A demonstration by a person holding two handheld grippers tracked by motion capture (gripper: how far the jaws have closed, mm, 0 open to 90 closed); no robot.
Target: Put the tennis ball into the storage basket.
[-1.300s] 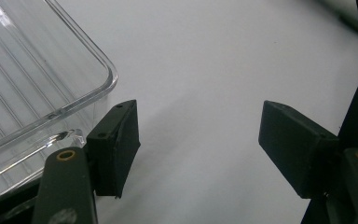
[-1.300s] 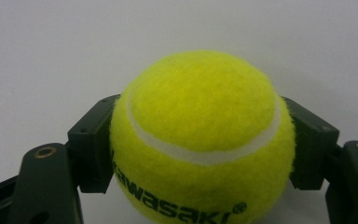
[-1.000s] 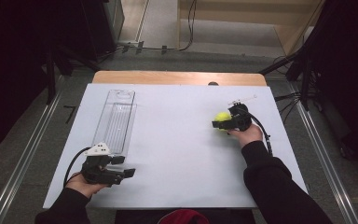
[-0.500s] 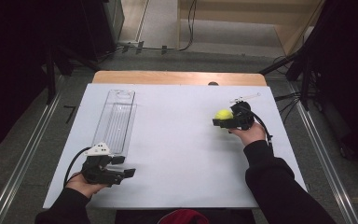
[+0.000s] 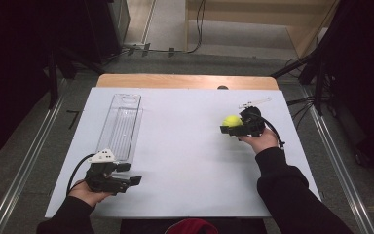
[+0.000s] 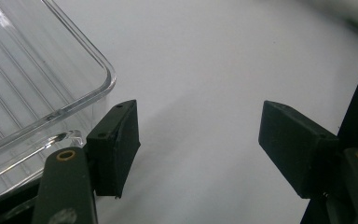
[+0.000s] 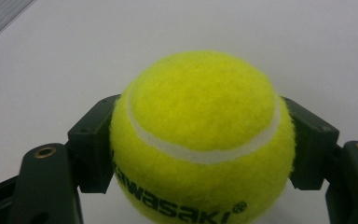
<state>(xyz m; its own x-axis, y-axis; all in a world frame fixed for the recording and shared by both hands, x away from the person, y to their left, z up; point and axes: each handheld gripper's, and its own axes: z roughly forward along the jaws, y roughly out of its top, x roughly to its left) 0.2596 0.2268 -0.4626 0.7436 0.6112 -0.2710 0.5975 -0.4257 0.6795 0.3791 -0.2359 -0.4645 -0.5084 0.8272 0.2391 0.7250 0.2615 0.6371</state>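
On the white table sheet [image 5: 185, 161], well to the right of the clear plastic tray [image 5: 120, 126], the right gripper [image 5: 230, 127] holds a tennis ball [image 5: 232, 120]. The ball [image 7: 200, 140] is bright yellow-green felt with a pale curved seam across its face. Black lettering along its lower part reads "awasaki" followed by a registered-mark symbol; the first letter is hidden behind the left-hand jaw in the right gripper view. The lettering runs roughly level from one jaw toward the other. A ball has no long axis to report.

The right gripper [image 7: 200, 154] is closed on the ball, one black jaw pressed against each side. The gripper points toward the tray, with the person's right hand [image 5: 260, 141] behind it.

Near the tray's closest end, the left gripper [image 5: 131, 180] rests just beside the tray's rounded corner [image 6: 100, 79]. Its jaws [image 6: 200, 140] stand wide apart with bare sheet between them. The tray is long and narrow, ribbed on its floor, and runs away from the person.
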